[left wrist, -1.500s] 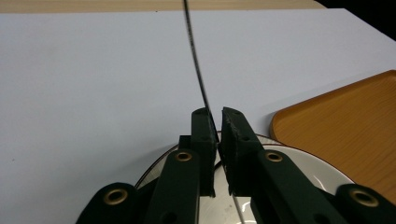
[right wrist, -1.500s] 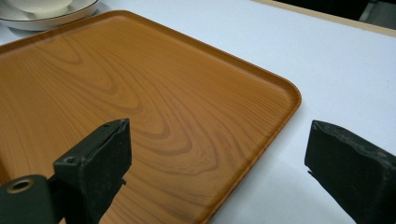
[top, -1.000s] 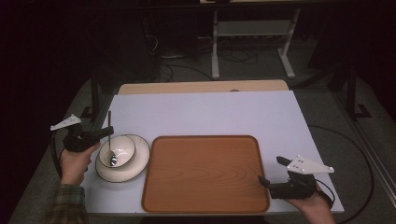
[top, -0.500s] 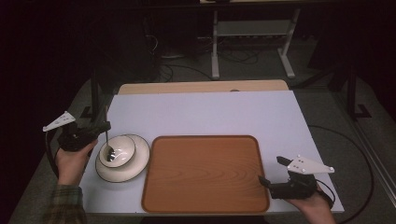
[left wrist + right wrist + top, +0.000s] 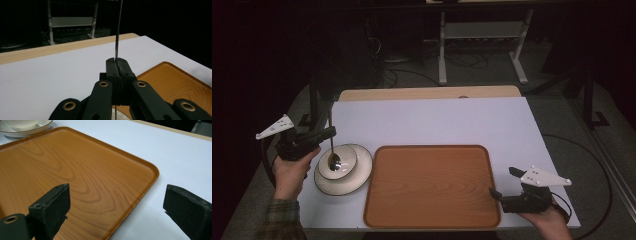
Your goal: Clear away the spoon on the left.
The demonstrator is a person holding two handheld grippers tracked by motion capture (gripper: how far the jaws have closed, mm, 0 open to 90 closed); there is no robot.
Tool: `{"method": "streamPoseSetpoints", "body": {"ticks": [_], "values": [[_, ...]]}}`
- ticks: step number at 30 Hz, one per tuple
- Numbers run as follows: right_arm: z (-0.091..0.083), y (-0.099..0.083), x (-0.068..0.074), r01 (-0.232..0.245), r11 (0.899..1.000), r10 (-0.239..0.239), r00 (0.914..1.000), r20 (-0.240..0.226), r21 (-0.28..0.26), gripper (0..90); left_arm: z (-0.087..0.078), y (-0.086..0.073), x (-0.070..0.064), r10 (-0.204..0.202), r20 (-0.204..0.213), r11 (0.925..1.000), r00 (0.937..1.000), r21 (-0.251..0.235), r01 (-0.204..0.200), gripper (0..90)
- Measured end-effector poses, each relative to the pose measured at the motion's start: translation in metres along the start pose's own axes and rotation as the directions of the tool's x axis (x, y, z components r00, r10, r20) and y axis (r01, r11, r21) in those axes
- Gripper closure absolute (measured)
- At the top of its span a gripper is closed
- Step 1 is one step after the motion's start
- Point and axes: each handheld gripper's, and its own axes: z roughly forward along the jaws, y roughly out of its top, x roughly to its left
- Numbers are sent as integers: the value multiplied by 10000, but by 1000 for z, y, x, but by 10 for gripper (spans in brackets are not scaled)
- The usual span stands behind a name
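My left gripper (image 5: pixel 330 132) is shut on the handle of a metal spoon (image 5: pixel 333 159), which hangs upright with its bowl inside a white bowl (image 5: pixel 337 161) on a white plate (image 5: pixel 361 172). In the left gripper view the jaws (image 5: pixel 117 64) clamp the thin spoon handle (image 5: pixel 118 32), which rises straight up. An empty wooden tray (image 5: pixel 432 185) lies right of the plate. My right gripper (image 5: pixel 505 182) is open, held low at the tray's front right corner (image 5: pixel 150 170), with nothing between its jaws (image 5: pixel 116 205).
A white table top (image 5: pixel 437 120) carries everything, with a wooden strip (image 5: pixel 427 93) along its far edge. A metal stand (image 5: pixel 482 40) and cables sit on the dark floor beyond. The plate's rim (image 5: pixel 25 131) shows far off in the right gripper view.
The left gripper has lifted and drawn left with the spoon, so the spoon now hangs more upright with its bowl in the white bowl. The right gripper has stayed put.
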Motion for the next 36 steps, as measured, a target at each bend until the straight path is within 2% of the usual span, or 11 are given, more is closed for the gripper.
{"method": "streamPoseSetpoints", "body": {"ticks": [12, 18, 23, 26, 29, 30, 31, 33, 34, 35, 36], "values": [[-1, 0, -1, -7, 10000, 7, 10000, 16, -56, 65, 12, 11, -27, 284, 846, 9992, 9960, 246, -306, 889], [-1, 0, 0, 3, 10000, -3, 10000, 13, -73, 65, 27, 12, -47, 560, 1397, 9957, 9886, 657, -657, 889], [-1, 0, 0, 12, 10000, -12, 10000, -7, -82, 66, 40, 9, -59, 707, 1651, 9911, 9837, 998, -880, 889], [-1, 1, 0, 26, 10000, -26, 10000, -3, -87, 66, 54, 4, -71, 908, 1963, 9821, 9763, 1446, -1204, 889], [-1, 1, 0, 25, 9999, -25, 10000, -4, -102, 65, 59, 1, -76, 962, 2055, 9787, 9739, 1586, -1302, 889], [-1, 1, 0, 18, 9999, -18, 10000, -2, -104, 65, 66, -2, -81, 1084, 2167, 9724, 9702, 1799, -1488, 889], [-1, 1, 0, 18, 9999, -18, 10000, -2, -104, 65, 66, -2, -81, 1084, 2167, 9724, 9702, 1799, -1488, 889], [-1, 0, 0, 12, 10000, -12, 10000, -18, -94, 65, 71, -6, -85, 1116, 2245, 9676, 9681, 1976, -1574, 889], [-1, 0, 0, -8, 10000, 8, 10000, -23, -93, 65, 76, -9, -88, 1190, 2319, 9614, 9654, 2160, -1704, 889], [-1, 0, 0, -6, 9999, 5, 10000, -31, -107, 66, 76, -9, -88, 1190, 2319, 9614, 9654, 2160, -1704, 889], [-1, 1, 0, 7, 9999, -7, 10000, -28, -116, 65, 80, -13, -91, 1212, 2384, 9565, 9636, 2314, -1775, 889]]}}
